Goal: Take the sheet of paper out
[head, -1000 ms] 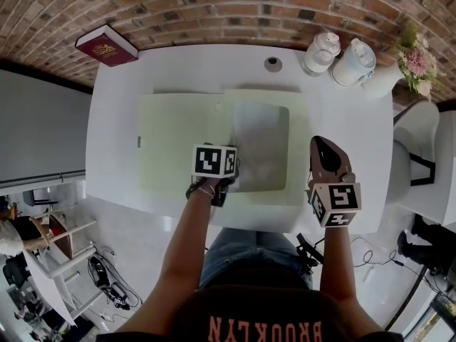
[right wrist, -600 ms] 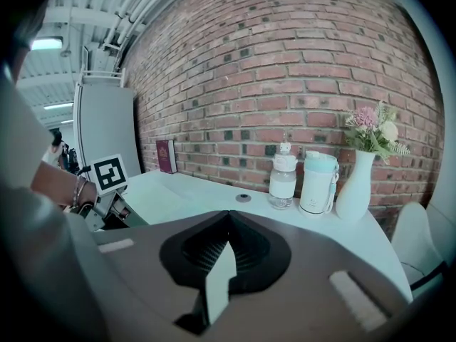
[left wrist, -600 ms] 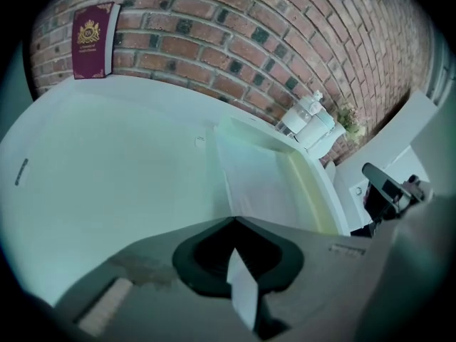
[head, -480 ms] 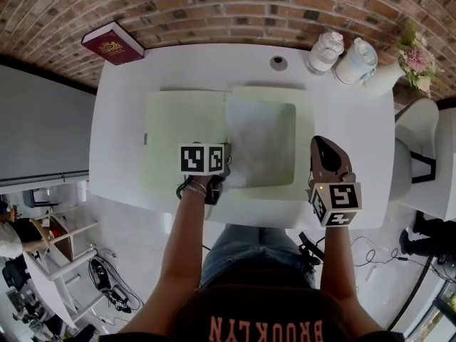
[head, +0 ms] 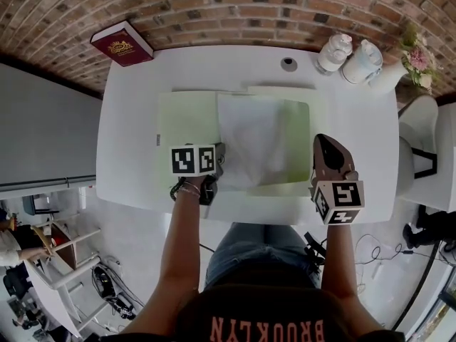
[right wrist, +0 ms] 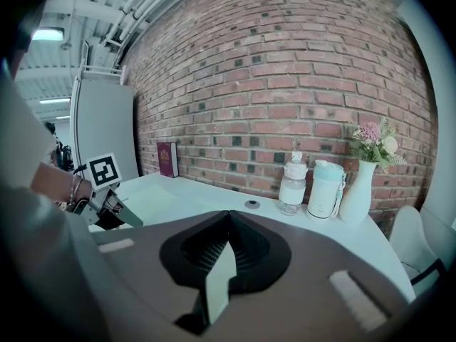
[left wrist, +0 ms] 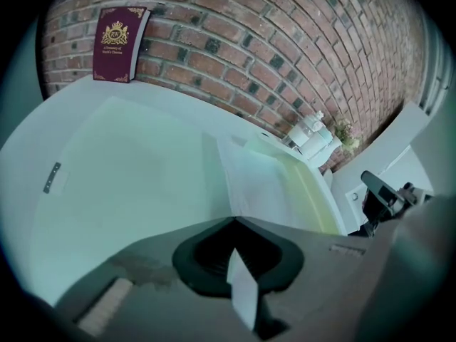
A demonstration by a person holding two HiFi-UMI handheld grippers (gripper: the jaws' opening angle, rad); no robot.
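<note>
This looks like a home-style set built inside a lab or studio hall. A white table [head: 128, 155] stands against a brick wall [head: 214, 6] and holds a book [head: 122, 43], a clear bottle [right wrist: 292, 184] and a vase of flowers [right wrist: 355, 194]. Loose cables [head: 368, 250] trail on the floor, and bare pipes [right wrist: 153, 2] and a strip light [right wrist: 48, 34] hang overhead.

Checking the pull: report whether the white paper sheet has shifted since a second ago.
Yes: the white paper sheet slid left across the pale green folder's fold.
</note>
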